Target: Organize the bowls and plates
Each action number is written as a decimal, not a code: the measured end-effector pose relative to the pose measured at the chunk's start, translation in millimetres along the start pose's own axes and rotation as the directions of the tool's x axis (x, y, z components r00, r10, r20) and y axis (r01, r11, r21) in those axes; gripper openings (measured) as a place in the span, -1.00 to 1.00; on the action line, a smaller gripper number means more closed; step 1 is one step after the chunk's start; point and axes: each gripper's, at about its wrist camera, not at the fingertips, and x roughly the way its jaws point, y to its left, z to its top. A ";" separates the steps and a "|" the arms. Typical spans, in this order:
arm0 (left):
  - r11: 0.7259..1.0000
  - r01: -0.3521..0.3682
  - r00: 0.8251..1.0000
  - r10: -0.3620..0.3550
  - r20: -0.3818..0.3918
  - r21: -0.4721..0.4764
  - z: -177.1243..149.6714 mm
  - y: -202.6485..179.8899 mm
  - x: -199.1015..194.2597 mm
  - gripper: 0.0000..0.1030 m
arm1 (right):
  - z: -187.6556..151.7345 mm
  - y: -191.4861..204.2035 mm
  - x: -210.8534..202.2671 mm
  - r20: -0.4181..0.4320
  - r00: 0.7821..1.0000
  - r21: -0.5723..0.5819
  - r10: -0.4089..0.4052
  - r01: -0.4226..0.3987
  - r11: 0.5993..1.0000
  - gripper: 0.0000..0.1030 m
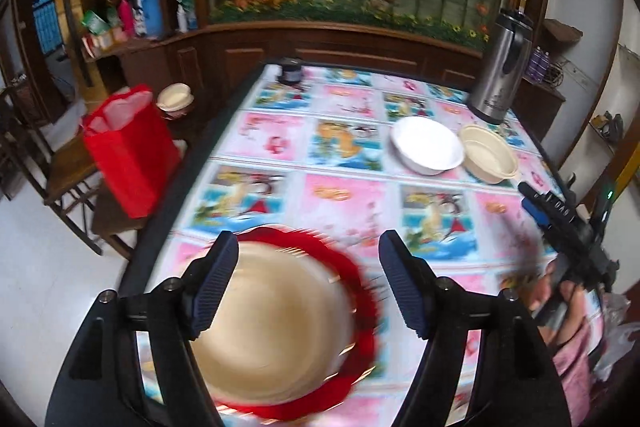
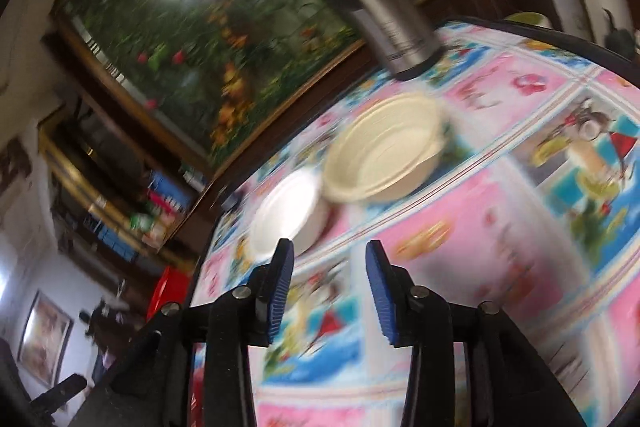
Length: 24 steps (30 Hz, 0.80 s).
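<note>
Tan bowl (image 1: 272,323) upright inside scalloped red plate (image 1: 362,311) at 6 o'clock on the table, blurred, white bowl (image 1: 426,145) at 1 o'clock, cream bowl (image 1: 488,155) just beside it at its 3 o'clock, both upright, empty

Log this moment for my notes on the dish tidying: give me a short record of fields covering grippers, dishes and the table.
left gripper: open, above the tan bowl, holding nothing
right gripper: open, empty, pointed toward the far dishes
tan bowl: sits in the red plate, near table edge
white bowl: far side, beside the cream bowl
flask: steel, upright behind the two bowls
table: pink and blue picture cloth
image quality: motion blur in both views
</note>
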 end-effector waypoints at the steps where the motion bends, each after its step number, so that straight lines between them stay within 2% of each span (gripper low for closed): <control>1: 1.000 0.005 1.000 -0.005 -0.013 -0.001 4.9 -9.3 7.0 0.41 | 7.1 -10.1 5.0 -0.005 1.000 0.027 -0.015 0.015 1.000 -0.22; 4: 1.000 0.025 0.998 -0.026 -0.053 -0.009 18.1 -40.8 32.1 0.41 | 24.0 -33.7 9.4 -0.006 1.000 0.103 0.018 -0.018 0.995 -0.22; 8: 0.999 0.031 0.994 -0.032 -0.101 -0.010 24.8 -78.5 58.8 0.41 | 43.9 -46.3 9.4 0.031 0.999 0.116 0.033 -0.037 0.993 -0.21; 11: 1.000 0.022 0.988 -0.018 -0.151 0.022 28.0 -108.1 81.6 0.41 | 54.9 -54.9 12.5 0.041 0.998 0.131 0.042 -0.047 0.990 -0.21; 13: 0.998 0.042 0.984 -0.034 -0.172 0.040 32.1 -121.5 90.2 0.41 | 60.1 -61.2 13.2 0.049 0.997 0.147 0.053 -0.060 0.987 -0.21; 16: 0.998 0.005 0.988 0.004 -0.151 0.061 46.5 -130.9 97.4 0.41 | 66.7 -68.3 11.2 0.069 0.996 0.155 0.050 -0.061 0.986 -0.21; 20: 0.998 -0.060 0.987 0.065 -0.147 0.035 68.6 -125.7 111.5 0.41 | 74.7 -75.6 12.7 0.068 0.996 0.161 0.052 -0.062 0.985 -0.21; 24: 0.999 -0.024 0.986 0.029 -0.165 0.028 80.3 -142.6 123.2 0.41 | 80.0 -82.4 16.3 0.053 0.995 0.193 0.080 -0.089 0.977 -0.21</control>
